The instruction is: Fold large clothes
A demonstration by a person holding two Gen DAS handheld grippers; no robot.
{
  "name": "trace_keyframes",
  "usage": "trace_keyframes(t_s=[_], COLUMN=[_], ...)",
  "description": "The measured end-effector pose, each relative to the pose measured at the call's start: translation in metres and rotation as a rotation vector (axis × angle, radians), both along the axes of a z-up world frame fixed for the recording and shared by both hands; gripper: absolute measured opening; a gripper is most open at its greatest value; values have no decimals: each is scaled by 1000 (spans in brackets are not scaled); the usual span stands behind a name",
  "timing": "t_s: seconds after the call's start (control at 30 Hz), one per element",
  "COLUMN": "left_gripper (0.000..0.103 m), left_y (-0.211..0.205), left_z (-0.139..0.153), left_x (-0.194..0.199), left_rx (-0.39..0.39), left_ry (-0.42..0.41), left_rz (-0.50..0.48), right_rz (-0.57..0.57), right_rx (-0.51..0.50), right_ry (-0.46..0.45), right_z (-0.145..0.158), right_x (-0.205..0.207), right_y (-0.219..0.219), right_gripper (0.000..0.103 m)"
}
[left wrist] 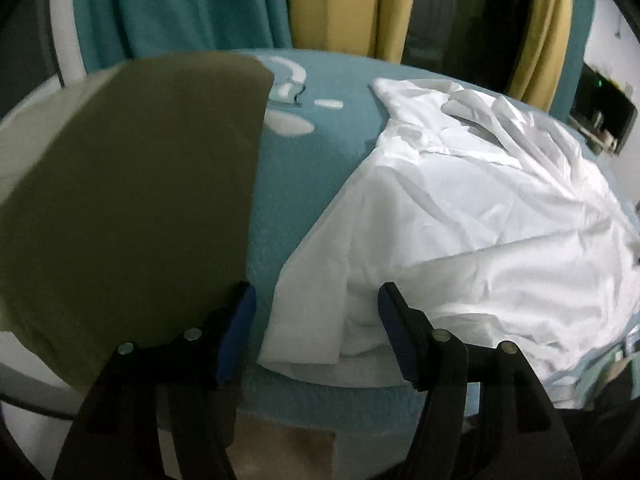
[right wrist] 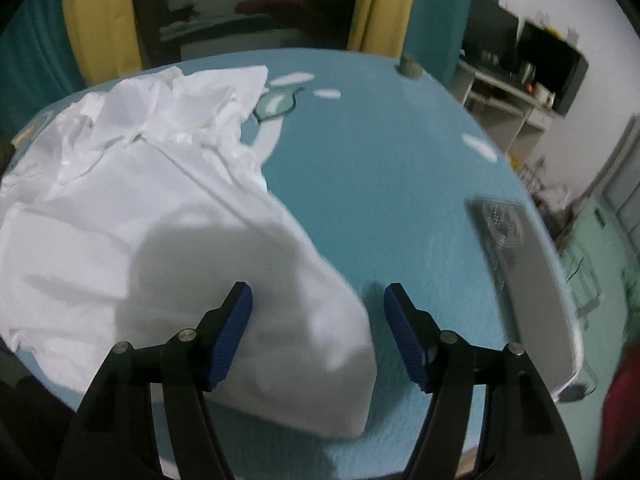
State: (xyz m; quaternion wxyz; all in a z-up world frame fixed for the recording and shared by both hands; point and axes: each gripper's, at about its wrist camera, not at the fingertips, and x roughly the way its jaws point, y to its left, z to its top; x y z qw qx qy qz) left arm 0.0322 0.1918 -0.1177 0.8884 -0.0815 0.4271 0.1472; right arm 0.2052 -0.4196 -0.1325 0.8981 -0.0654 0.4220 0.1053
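Note:
A large white garment (left wrist: 480, 216) lies crumpled on a blue-covered table (left wrist: 320, 160), its collar end toward the far side. My left gripper (left wrist: 316, 332) hangs open above the garment's near left corner, nothing pressed between its blue pads. In the right wrist view the same white garment (right wrist: 160, 220) covers the left half of the blue table (right wrist: 380, 180). My right gripper (right wrist: 318, 332) stands open over the garment's near right corner, with cloth below the gap and the pads apart from it.
An olive-green cloth (left wrist: 132, 208) lies flat on the table's left side. A grey flat slab with a clear plastic piece (right wrist: 516, 264) sits at the table's right edge. Teal and yellow curtains (left wrist: 320, 0) hang behind. Shelves with clutter (right wrist: 520, 80) stand at the right.

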Motion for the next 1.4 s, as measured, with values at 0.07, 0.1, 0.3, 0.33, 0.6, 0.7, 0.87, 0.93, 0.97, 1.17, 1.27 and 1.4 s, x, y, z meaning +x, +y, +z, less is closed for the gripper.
trace_keyframes(t_s=[0.07, 0.1, 0.3, 0.33, 0.6, 0.7, 0.87, 0.93, 0.97, 1.17, 1.27, 1.4], left_gripper=[68, 68, 68, 64, 5, 4, 4, 4, 4, 4, 5, 5], left_y=[-6, -6, -6, -7, -24, -19, -8, -6, -7, -3, 2, 10], left_z=[-3, -3, -1, -1, 4, 12, 45, 60, 68, 102, 111, 122], left_x=[-1, -1, 1, 0, -5, -10, -21, -23, -23, -5, 12, 38], left_rx=[39, 35, 24, 22, -28, -81, -92, -76, -69, -50, -50, -31], left_ry=[-10, -11, 4, 7, -8, -56, -190, -248, -280, -398, -430, -462], left_rz=[4, 12, 1, -8, -75, -65, -44, -44, -47, -72, -81, -79], right_rz=[0, 3, 15, 25, 67, 91, 112, 108, 102, 120, 116, 121], right_rx=[20, 25, 66, 54, 124, 141, 187, 199, 197, 154, 151, 152], right_ry=[-13, -20, -45, -47, -49, -29, -39, -78, -105, -226, -261, -307], right_z=[-2, -3, -6, -6, -7, -4, 11, 28, 39, 85, 97, 111], right_x=[-3, -7, -12, -15, -38, -41, -42, -42, -41, -27, -9, 17], right_y=[-2, -2, -3, -1, 9, 14, 14, 12, 11, 16, 18, 23], right_gripper=[69, 69, 64, 62, 10, 5, 5, 5, 5, 5, 5, 5])
